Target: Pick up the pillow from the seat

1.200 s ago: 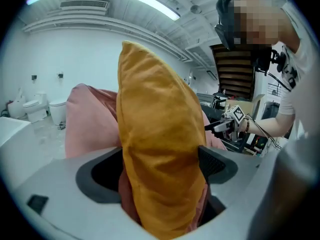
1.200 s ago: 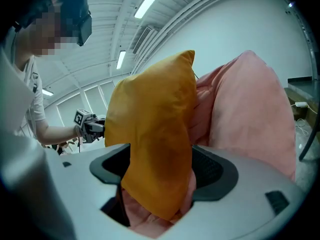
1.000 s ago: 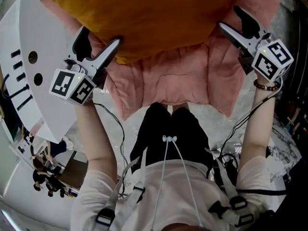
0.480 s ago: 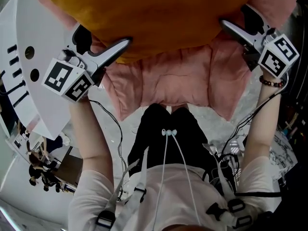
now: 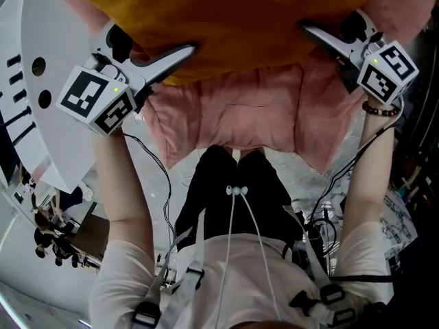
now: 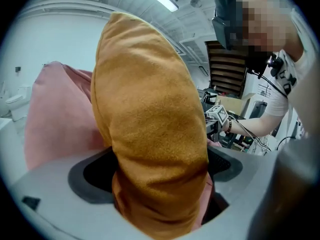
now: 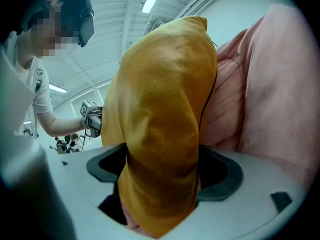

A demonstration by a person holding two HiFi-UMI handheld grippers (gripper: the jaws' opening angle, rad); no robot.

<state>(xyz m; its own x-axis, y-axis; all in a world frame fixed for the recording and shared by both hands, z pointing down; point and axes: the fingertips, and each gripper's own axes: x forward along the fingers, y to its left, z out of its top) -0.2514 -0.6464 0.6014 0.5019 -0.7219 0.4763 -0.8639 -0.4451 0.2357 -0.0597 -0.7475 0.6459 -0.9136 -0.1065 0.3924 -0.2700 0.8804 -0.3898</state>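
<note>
Straddling the orange pillow from either side, both grippers had their jaws spread about as wide as they went, and both had just been opening. The left gripper had one side edge of the pillow between its jaws: in the left gripper view the orange cloth bulged up through the gap, and the dark pads stood out to either side of it rather than pinching it. The right gripper sat the same way on the opposite edge, with the pillow filling the space between its parted jaws and the pads not clamped on it. In the head view one jaw of each gripper lay under the pillow's near edge, while the other jaw was mostly hidden by the pillow. The pillow lay against the pink seat, which showed behind and below it; whether it had come clear of the seat could not be told.
</note>
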